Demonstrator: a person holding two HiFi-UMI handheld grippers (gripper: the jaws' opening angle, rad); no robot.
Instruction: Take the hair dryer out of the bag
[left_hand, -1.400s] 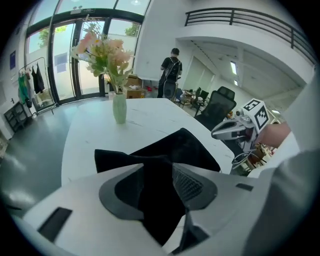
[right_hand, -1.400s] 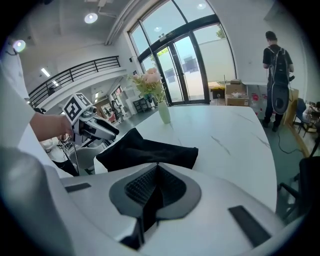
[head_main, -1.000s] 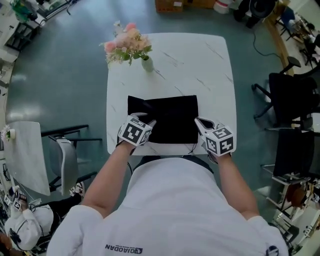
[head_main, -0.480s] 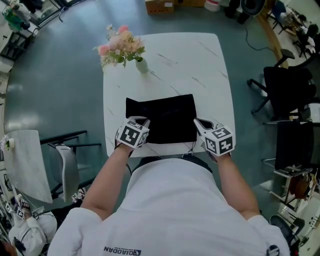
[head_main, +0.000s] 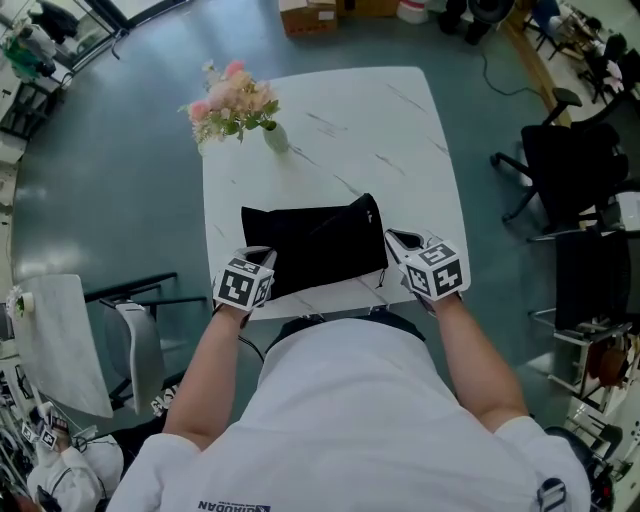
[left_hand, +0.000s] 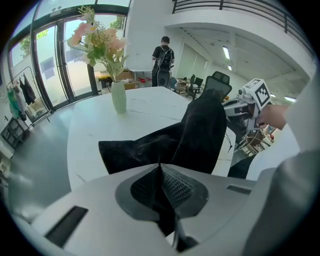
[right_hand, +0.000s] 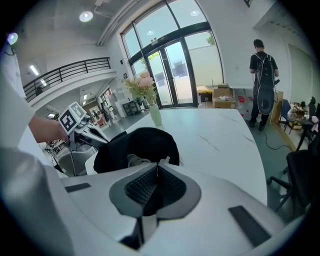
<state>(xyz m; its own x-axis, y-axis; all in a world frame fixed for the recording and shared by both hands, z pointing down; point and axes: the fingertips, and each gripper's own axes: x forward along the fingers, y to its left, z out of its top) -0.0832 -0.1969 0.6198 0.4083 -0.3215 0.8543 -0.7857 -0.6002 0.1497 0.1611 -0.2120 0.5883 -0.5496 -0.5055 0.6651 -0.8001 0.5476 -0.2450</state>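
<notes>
A black fabric bag (head_main: 315, 240) lies across the near half of the white table (head_main: 340, 110). My left gripper (head_main: 262, 260) is shut on the bag's near left corner, and black cloth shows between its pads (left_hand: 172, 185). At the bag's right end my right gripper (head_main: 392, 238) is shut on the rim, which stands raised and folded. In the right gripper view the bag (right_hand: 145, 142) gapes open just past the jaws, and a pale grey coil (right_hand: 134, 160) shows inside. The hair dryer itself is hidden.
A vase of pink flowers (head_main: 272, 135) stands at the table's far left. Black office chairs (head_main: 560, 170) are to the right of the table, and a white chair (head_main: 130, 330) to the left. A person (right_hand: 264, 80) stands far off beyond the table.
My left gripper has shut on the bag's near left corner and drawn it leftward. The bag is pulled longer and its right end has risen. The right gripper has stayed put.
</notes>
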